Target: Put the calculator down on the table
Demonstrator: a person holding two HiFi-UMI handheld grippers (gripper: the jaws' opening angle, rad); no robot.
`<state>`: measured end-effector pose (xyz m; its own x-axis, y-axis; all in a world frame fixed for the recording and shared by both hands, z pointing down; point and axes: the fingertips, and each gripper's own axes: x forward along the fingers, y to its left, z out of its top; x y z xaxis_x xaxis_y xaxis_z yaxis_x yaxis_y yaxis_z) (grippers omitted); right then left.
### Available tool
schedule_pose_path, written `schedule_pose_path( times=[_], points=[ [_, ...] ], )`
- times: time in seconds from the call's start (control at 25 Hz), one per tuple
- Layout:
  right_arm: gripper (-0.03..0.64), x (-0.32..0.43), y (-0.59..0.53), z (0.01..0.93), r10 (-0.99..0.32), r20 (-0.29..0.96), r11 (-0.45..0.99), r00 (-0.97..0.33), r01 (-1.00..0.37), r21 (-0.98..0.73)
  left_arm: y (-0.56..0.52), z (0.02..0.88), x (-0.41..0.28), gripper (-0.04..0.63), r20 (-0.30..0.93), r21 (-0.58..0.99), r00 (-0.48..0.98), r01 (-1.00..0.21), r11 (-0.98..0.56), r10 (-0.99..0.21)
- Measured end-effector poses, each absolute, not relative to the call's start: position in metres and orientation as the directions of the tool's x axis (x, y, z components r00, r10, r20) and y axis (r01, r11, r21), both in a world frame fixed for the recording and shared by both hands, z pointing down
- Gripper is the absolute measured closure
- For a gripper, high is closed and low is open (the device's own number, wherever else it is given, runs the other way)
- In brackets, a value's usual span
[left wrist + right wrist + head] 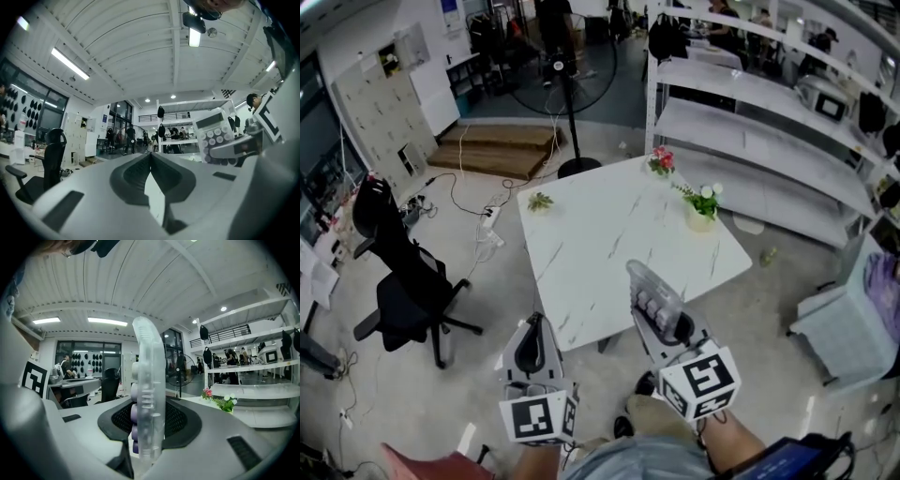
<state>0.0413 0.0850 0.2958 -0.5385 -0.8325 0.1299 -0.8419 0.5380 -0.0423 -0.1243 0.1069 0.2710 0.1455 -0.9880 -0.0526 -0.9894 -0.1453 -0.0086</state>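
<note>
A clear-cased calculator (651,292) with round purple-grey keys is clamped edge-on in my right gripper (667,323), low in the head view just short of the near edge of the white marble table (609,234). In the right gripper view the calculator (148,394) stands upright between the two dark pads. My left gripper (532,328) hangs beside it to the left, over the floor, its jaws shut with nothing between them. From the left gripper (150,155) view the calculator (214,133) shows at the right with its display and keys facing.
On the table stand a pot of white flowers (703,204), pink flowers (662,161) and a small green sprig (540,201). A black office chair (405,286) is at the left, a standing fan (566,84) and wooden steps (492,150) beyond, white shelving (759,122) at right.
</note>
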Motion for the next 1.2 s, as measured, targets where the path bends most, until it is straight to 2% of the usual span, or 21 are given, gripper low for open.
schedule_pose_path(
  times=[0.4, 0.68, 1.2],
  points=[
    [0.471, 0.051, -0.006, 0.342, -0.823, 0.196, 0.524, -0.532, -0.846, -0.097, 0.012, 0.305, -0.112, 0.588, 0.010, -0.016, 0.165, -0.986, -0.165, -0.986],
    [0.471, 0.048, -0.098, 0.349, -0.803, 0.207, 0.539, -0.559, -0.829, -0.147, -0.077, 0.295, -0.112, 0.588, 0.024, -0.068, 0.139, -0.988, -0.140, -0.990],
    [0.471, 0.010, -0.187, 0.308, -0.749, 0.153, 0.633, -0.645, -0.764, -0.125, -0.146, 0.257, -0.140, 0.588, -0.046, -0.093, 0.042, -0.995, -0.038, -0.998]
  ],
)
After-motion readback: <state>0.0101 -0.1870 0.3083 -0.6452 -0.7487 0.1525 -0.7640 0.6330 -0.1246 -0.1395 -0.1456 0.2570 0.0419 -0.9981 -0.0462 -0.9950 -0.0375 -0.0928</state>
